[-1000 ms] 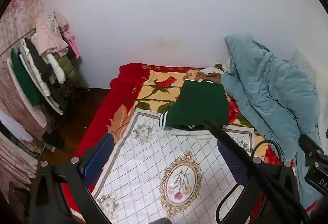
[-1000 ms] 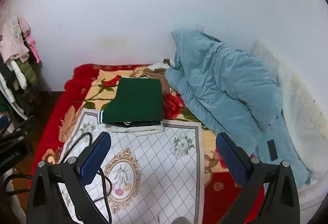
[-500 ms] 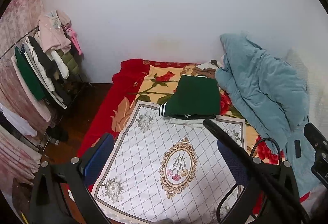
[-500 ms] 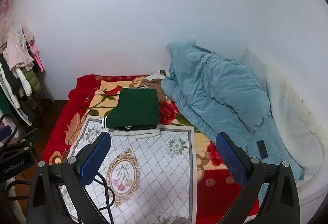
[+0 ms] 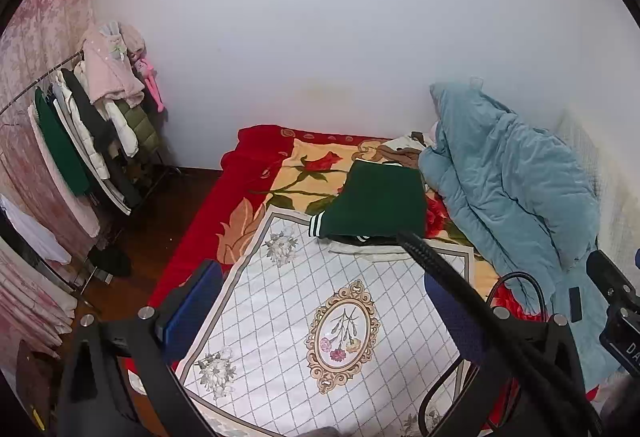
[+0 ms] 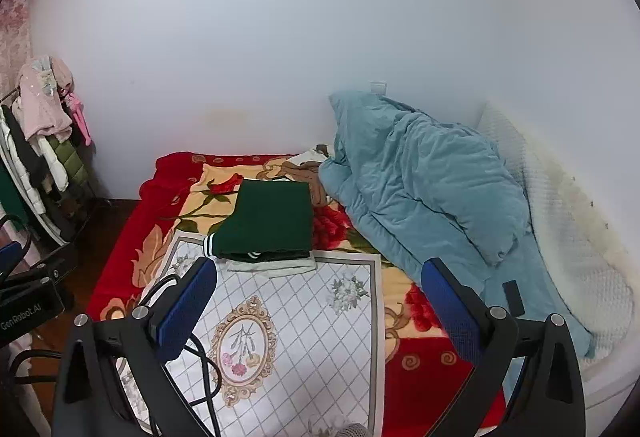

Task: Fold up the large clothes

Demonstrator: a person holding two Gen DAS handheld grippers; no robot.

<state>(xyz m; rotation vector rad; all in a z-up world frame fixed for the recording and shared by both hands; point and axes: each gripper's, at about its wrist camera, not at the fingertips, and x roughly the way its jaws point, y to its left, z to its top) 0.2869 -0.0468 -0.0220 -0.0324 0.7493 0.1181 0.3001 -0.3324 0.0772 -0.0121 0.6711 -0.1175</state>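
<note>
A folded dark green garment [image 5: 378, 203] [image 6: 270, 223] with white-striped cuffs lies on a pale folded piece, on the bed's red floral blanket [image 5: 240, 197] [image 6: 424, 369]. In front of it spreads a white quilted mat [image 5: 320, 317] [image 6: 288, 337] with an oval flower motif. My left gripper [image 5: 324, 301] hangs open above the mat, well short of the green garment, nothing between its blue pads. My right gripper [image 6: 320, 301] is open too and holds nothing, raised over the mat's near half. A brown crumpled cloth [image 6: 304, 173] sits behind the green garment.
A bulky light-blue duvet [image 5: 508, 193] [image 6: 432, 197] is heaped along the right by the wall. A clothes rack [image 5: 80, 141] with hanging garments stands at the left over dark wood floor [image 5: 160, 221]. A black cable [image 5: 460, 285] crosses the left wrist view. White bedding [image 6: 568, 221] lies far right.
Both grippers have drawn back and up from the bed, so the green garment and mat look smaller and farther. Both stay open and empty.
</note>
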